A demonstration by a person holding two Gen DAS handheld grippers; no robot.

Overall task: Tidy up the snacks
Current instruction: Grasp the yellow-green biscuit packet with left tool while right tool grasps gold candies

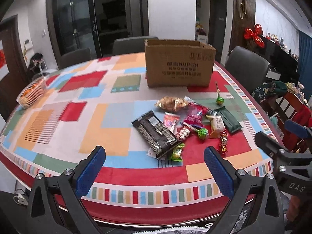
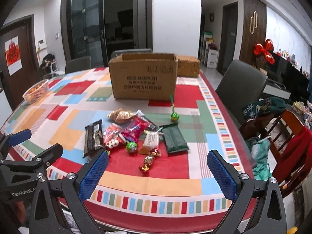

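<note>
On the table (image 1: 58, 128) before me lay a heap of snacks (image 1: 187, 124), with the cardboard box (image 1: 178, 64) standing behind it. One lollipop (image 1: 220, 99) lay apart, between heap and box. A basket (image 1: 32, 93) sat far off at the table's left edge, and another box (image 2: 188, 66) stood behind the cardboard box, to its right.

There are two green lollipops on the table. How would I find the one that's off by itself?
Start at the open cardboard box at the far side of the table, then look just in front of its right corner. There lies the lone lollipop, a shiny green ball with its stick pointing back toward the box. The other green lollipop is tucked into the snack pile among the wrappers; this one touches nothing.
</note>
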